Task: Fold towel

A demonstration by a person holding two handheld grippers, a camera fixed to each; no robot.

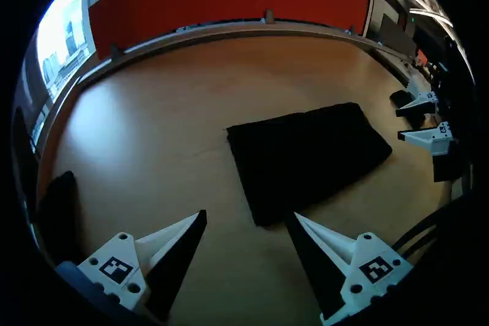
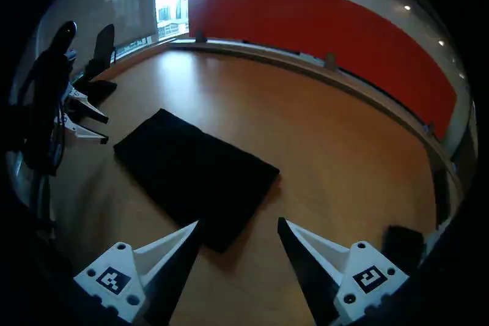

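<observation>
Your right gripper (image 1: 399, 124), far to the right of your left gripper (image 1: 246, 213), cut off at the edge, dark lump (image 1: 58, 203) at its left too dim to name.

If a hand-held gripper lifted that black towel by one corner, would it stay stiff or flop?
Probably flop: the black towel lies flat and limp on the wooden table, so a lifted corner would likely drape. Pushed, it might bunch or slide on that smooth top, not roll.
</observation>
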